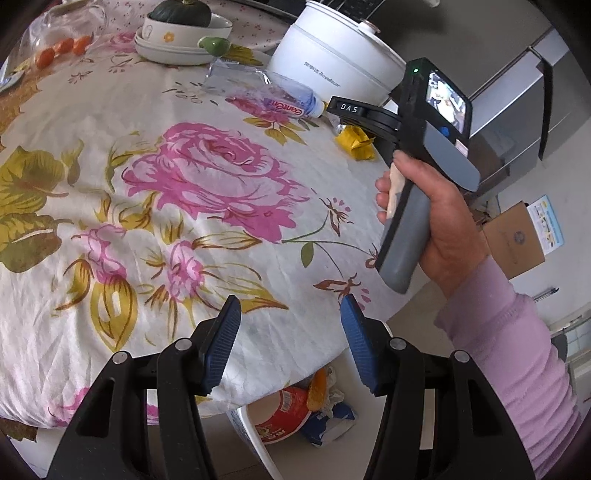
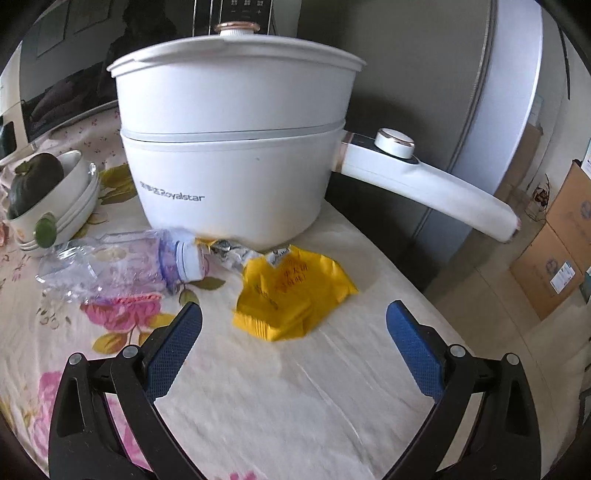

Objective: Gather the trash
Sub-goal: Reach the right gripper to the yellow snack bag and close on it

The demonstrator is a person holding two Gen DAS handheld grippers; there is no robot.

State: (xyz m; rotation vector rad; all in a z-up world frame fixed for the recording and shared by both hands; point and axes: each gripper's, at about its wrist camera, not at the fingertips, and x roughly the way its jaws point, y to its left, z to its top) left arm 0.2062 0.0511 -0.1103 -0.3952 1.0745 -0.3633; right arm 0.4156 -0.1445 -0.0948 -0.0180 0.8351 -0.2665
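Note:
A crumpled yellow wrapper (image 2: 291,295) lies on the floral tablecloth in front of the white electric pot (image 2: 236,155); it also shows in the left wrist view (image 1: 356,142). A crushed clear plastic bottle (image 2: 118,262) lies to its left, also in the left wrist view (image 1: 266,94). A small silver wrapper (image 2: 231,253) lies between them. My right gripper (image 2: 293,319) is open and empty, just short of the yellow wrapper; it shows in the left wrist view (image 1: 345,109). My left gripper (image 1: 291,325) is open and empty over the table's near edge. A bin with trash (image 1: 295,410) stands on the floor below.
The pot's long handle (image 2: 436,192) sticks out right over the table edge. Stacked bowls with a dark green squash (image 1: 181,33) stand at the back, with orange fruits (image 1: 64,48) to the left. Cardboard boxes (image 2: 561,251) stand on the floor to the right.

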